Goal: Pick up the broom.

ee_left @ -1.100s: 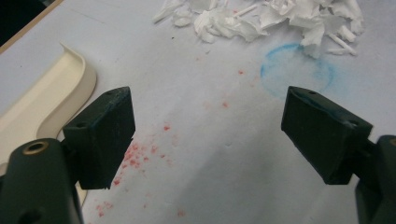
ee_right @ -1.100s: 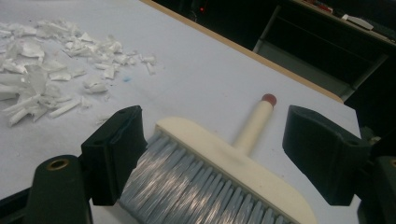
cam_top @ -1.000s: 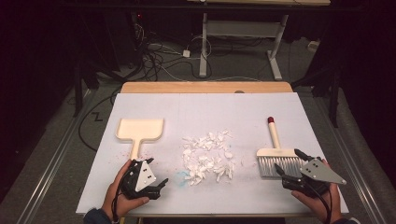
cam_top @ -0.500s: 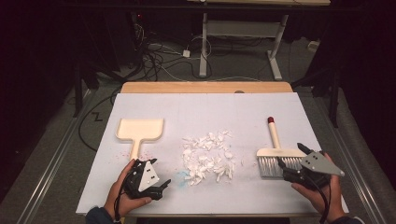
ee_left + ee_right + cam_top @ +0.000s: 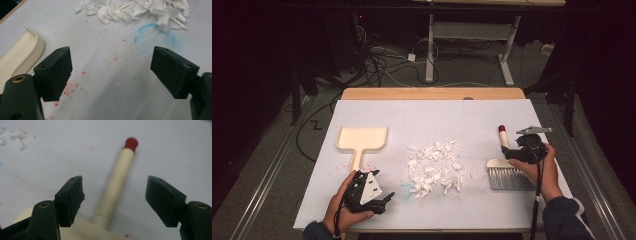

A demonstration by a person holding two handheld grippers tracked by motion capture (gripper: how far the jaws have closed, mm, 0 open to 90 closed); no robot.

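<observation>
A cream hand brush [image 5: 504,167] with grey bristles and a red-tipped handle [image 5: 117,175] lies at the table's right. My right gripper [image 5: 515,153] hovers over the handle, open, one jaw on each side of it [image 5: 113,192]. A pile of white paper scraps [image 5: 434,167] lies mid-table. A cream dustpan [image 5: 361,139] rests at the left, its rim also in the left gripper view [image 5: 18,53]. My left gripper [image 5: 384,201] sits low near the front edge, open with nothing between the jaws [image 5: 111,71], pointing toward the scraps [image 5: 135,10].
The white table cover [image 5: 437,120] has red specks [image 5: 68,88] and a blue ring stain [image 5: 155,38] near the left gripper. A wooden strip [image 5: 432,94] edges the far side. Cables and desk legs [image 5: 430,45] stand on the floor beyond.
My right gripper has moved away from the front edge, from beside the bristles to over the brush handle. The left gripper has barely shifted.
</observation>
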